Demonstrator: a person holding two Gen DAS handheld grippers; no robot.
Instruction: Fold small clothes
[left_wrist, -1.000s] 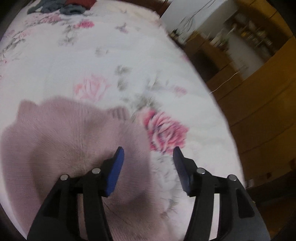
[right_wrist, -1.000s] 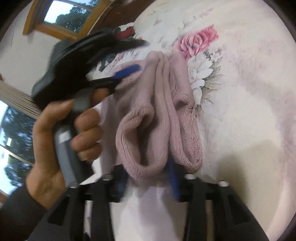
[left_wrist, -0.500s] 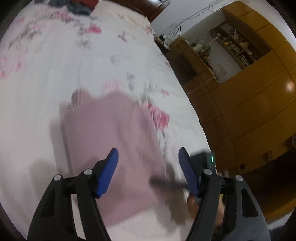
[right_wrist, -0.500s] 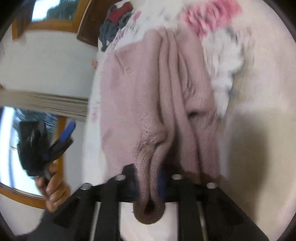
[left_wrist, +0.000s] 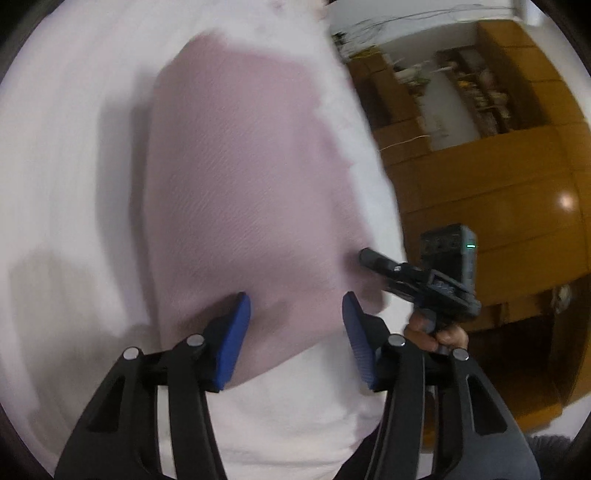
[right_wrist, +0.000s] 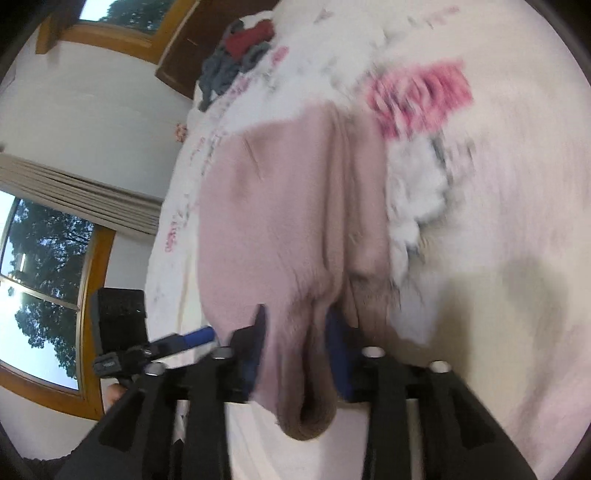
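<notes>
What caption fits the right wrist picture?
Right tool pinching a bunched pink sweater on a floral bed.

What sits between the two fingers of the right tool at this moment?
A bunched fold of the pink knit garment, its rolled edge hanging toward the camera; the right tool is shut on it. The right wrist view shows this.

No text, label or number seems readable anywhere, as both views are motion-blurred.

floral bedspread (right_wrist: 517, 184), wooden cabinets (left_wrist: 498, 177), window (right_wrist: 40, 295)
</notes>
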